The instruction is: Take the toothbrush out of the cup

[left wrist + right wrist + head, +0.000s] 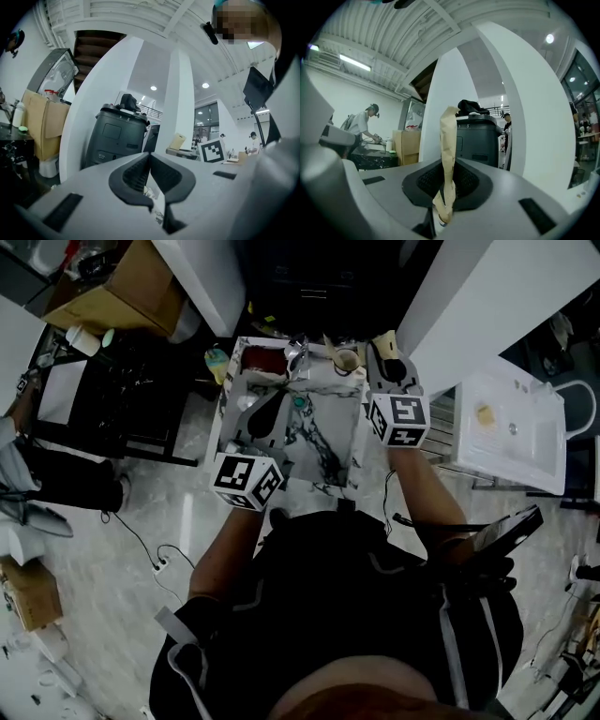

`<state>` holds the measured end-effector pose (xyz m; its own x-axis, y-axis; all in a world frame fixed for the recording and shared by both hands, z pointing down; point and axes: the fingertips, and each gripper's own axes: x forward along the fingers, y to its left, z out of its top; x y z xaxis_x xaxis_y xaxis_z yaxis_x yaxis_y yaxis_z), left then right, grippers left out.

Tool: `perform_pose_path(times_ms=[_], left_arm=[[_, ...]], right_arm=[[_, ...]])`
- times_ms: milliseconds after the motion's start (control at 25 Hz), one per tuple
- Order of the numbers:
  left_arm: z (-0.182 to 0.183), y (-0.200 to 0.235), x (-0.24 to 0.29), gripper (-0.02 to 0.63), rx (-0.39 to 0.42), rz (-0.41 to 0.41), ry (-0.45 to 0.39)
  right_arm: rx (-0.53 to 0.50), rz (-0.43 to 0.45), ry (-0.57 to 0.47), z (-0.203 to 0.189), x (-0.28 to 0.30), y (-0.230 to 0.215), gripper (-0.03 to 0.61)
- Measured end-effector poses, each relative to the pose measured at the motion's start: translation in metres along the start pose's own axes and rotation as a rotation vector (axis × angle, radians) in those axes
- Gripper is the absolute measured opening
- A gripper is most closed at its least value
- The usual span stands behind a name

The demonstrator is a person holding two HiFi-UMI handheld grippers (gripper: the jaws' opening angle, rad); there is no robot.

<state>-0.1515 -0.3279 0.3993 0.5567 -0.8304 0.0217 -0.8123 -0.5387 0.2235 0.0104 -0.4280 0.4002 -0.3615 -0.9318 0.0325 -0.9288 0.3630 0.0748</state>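
My right gripper [449,165] is shut on the toothbrush [449,133], a tan, paper-coloured stick that stands upright between the pads and rises well above them. In the head view the right gripper [386,352] hangs over the back right corner of the marble table [330,432], the toothbrush's tan end [384,337] past its tip. The cup [346,361] stands just left of it, apart from both grippers. My left gripper [277,401] hovers over the table's left half. Its pads meet at the tip with nothing between them [150,157].
A red container [258,360] and a pale green bottle [217,362] stand at the table's back left. A black cart [112,399] is on the left, a white sink unit [511,427] on the right. White pillars and a dark machine [117,136] lie ahead.
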Motion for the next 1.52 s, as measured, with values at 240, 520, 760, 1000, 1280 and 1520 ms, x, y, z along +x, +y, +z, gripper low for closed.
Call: perform_pose_path(times_ms=[240, 520, 760, 1000, 1280, 1520], left_arm=[[0.009, -0.01, -0.003, 0.008, 0.0, -0.077, -0.012], [0.015, -0.02, -0.011, 0.008, 0.045, -0.107, -0.022], [0.015, -0.017, -0.007, 0.008, 0.06, -0.082, -0.023], [0.007, -0.016, 0.013, 0.009, 0.015, -0.069, -0.012], [-0.013, -0.015, 0.057, 0.012, 0.001, -0.051, 0.038], [-0.051, -0.007, 0.099, 0.095, -0.025, -0.01, 0.116]], right_arm=[[0.021, -0.025, -0.035, 0.028, -0.036, 0.01, 0.05], [0.037, -0.043, -0.056, 0.04, -0.072, 0.022, 0.05], [0.014, -0.055, -0.062, 0.043, -0.087, 0.025, 0.05], [-0.008, -0.077, -0.075, 0.046, -0.096, 0.017, 0.051], [0.013, -0.083, -0.069, 0.041, -0.098, -0.007, 0.05], [0.03, -0.079, -0.055, 0.03, -0.095, -0.031, 0.051]])
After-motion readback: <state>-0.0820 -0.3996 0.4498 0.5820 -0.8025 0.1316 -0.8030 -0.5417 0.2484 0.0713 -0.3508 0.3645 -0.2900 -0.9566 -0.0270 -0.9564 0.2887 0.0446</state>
